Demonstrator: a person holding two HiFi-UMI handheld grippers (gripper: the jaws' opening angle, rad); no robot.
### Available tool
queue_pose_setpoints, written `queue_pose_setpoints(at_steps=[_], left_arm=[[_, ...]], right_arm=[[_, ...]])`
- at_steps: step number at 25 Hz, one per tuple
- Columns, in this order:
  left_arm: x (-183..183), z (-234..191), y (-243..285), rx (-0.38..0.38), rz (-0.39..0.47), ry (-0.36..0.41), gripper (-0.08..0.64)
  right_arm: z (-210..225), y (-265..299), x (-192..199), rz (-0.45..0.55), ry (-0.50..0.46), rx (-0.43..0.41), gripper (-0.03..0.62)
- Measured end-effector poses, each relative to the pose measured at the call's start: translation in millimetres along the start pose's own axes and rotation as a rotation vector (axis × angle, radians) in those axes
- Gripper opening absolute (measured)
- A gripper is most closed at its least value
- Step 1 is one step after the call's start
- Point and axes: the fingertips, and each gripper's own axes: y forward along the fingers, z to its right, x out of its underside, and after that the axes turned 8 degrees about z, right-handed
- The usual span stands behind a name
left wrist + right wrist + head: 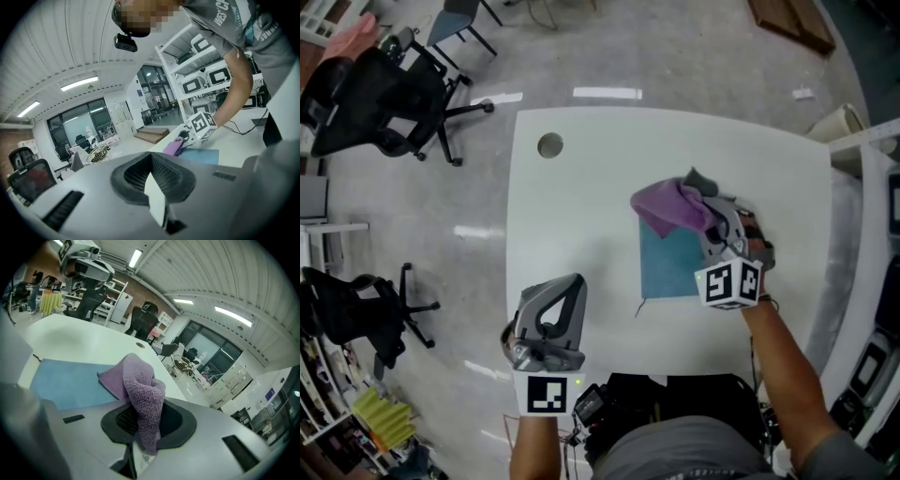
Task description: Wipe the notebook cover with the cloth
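A blue notebook lies flat on the white table, right of centre. My right gripper is shut on a purple cloth, which hangs over the notebook's far edge. In the right gripper view the cloth bunches up out of the jaws of my right gripper, its loose flap lying on the notebook. My left gripper is shut and holds nothing, near the table's front edge and left of the notebook. From my left gripper I see the cloth and notebook beyond.
A round cable hole sits in the table's far left corner. Two black office chairs stand on the floor to the left. A thin ribbon trails from the notebook's near left corner. Shelving stands at the right.
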Motion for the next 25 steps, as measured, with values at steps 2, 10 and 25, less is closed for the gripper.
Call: queue_pose_setpoints(at_steps=[2,10,25], left_arm=[[0,1,4,0.002,0.005,-0.007,0.002],[0,2,0,0.003,0.004,-0.008,0.002],[-2,2,-11,-0.019,-0.002,-0.012,0.002]], right_arm=[[9,-13,18,-0.035,0.002,0.018,0.083],[-14,-21,10,-0.036,-0.005,-0.022,0.083],[-69,-15,-38,0.023,0.011,-0.131,0.083]])
